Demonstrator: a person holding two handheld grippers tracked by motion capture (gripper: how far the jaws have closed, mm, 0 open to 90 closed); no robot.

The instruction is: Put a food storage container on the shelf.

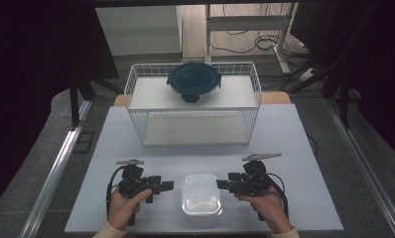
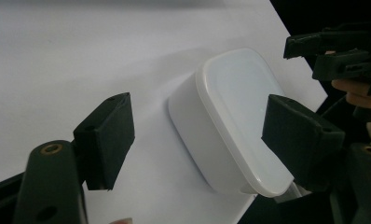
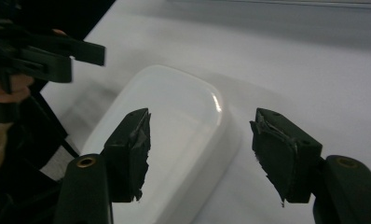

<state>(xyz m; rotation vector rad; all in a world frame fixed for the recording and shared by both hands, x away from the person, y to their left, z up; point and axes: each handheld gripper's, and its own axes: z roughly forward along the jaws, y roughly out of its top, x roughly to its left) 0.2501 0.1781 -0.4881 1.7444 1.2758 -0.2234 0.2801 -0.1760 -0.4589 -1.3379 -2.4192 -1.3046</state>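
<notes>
A white rectangular container (image 1: 201, 195) with its lid on sits on the table near the front edge, between my two grippers. My left gripper (image 1: 166, 186) is just left of it, open, jaws pointing at its side. In the left gripper view the container (image 2: 230, 116) lies ahead between the spread jaws of the left gripper (image 2: 195, 112), untouched. My right gripper (image 1: 221, 185) is at the container's right side, also open. In the right gripper view the container (image 3: 174, 121) lies under and beyond the jaws of the right gripper (image 3: 202, 126), and no pad touches it.
A white wire basket (image 1: 193, 110) stands at the back middle of the table, with a round container with a dark blue lid (image 1: 193, 81) at its far part. The table edge (image 1: 205, 230) runs close behind the white container. Metal rails flank the table.
</notes>
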